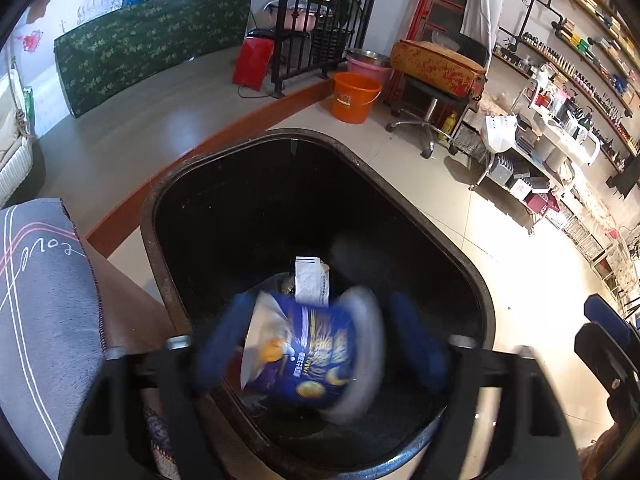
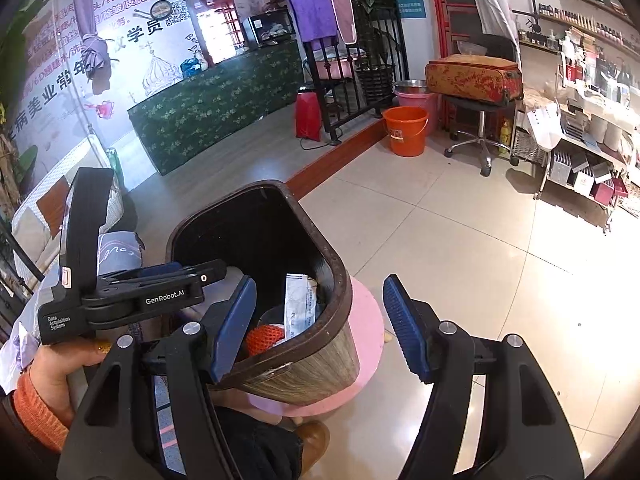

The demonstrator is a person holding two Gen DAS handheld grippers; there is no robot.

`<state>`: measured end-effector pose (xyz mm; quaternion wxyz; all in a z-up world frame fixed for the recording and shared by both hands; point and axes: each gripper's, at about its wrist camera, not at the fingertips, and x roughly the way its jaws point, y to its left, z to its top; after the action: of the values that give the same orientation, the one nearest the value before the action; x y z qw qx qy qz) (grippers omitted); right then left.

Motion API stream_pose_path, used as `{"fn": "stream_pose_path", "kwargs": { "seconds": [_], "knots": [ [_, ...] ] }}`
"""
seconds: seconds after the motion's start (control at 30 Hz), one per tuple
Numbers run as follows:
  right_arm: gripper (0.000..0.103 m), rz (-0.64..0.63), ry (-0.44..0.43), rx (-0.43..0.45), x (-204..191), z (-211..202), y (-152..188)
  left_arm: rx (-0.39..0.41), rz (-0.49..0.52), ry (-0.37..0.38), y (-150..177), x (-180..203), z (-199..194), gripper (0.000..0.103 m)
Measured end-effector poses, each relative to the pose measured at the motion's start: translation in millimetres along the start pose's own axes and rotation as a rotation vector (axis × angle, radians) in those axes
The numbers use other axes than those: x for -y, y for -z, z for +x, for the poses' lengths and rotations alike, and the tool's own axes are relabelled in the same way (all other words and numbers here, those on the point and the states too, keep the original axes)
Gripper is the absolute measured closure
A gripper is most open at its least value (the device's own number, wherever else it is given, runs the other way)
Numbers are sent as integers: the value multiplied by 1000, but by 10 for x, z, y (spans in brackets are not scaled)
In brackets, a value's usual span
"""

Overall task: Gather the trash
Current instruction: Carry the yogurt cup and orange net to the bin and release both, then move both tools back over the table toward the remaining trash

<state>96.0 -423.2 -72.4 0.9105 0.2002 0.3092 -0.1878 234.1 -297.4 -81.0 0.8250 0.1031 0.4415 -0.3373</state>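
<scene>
While blurring mid-drop, blue snack cup [image 1: 304, 344] falling loose btwn left gripper [image 1: 320, 340] fingers, spread apart, w/ bin [image 1: 160, 240] mouth right below to catch it. Joining white packet [image 2: 300, 304] + orange net [image 2: 266, 338] inside. Right gripper [image 2: 320, 324] hovering beside rim, 2 fingers wide apart, holding nothing.

Bins: you have one dark-rimmed, wood-grain trash bin [image 2: 304, 368].
Cups: one blue printed snack cup [image 1: 308, 352].
Packets: one white paper packet [image 2: 300, 304].
Buckets: one orange plastic bucket [image 2: 405, 130].
</scene>
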Motion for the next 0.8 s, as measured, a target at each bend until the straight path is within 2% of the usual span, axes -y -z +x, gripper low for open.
{"fn": "stream_pose_path", "kwargs": {
  "seconds": [0.03,0.2,0.4,0.47,0.57,0.8],
  "knots": [
    [37,1,-1,0,-17,-7,5,9,1,-3,-4,9,-10,13],
    [37,0,-6,14,-45,-64,0,13,21,-10,-6,32,-51,12],
    [36,7,-4,42,-38,-126,-59,70,3,6,34,4,-279,10],
    [36,9,-9,41,-53,-120,-61,95,-1,-7,82,-5,-396,7],
    [27,10,-18,31,-110,-93,-55,120,-11,-25,204,-53,-570,6],
    [26,-40,-78,-7,-440,-27,18,146,-34,-127,518,-298,-924,6]
  ]
}}
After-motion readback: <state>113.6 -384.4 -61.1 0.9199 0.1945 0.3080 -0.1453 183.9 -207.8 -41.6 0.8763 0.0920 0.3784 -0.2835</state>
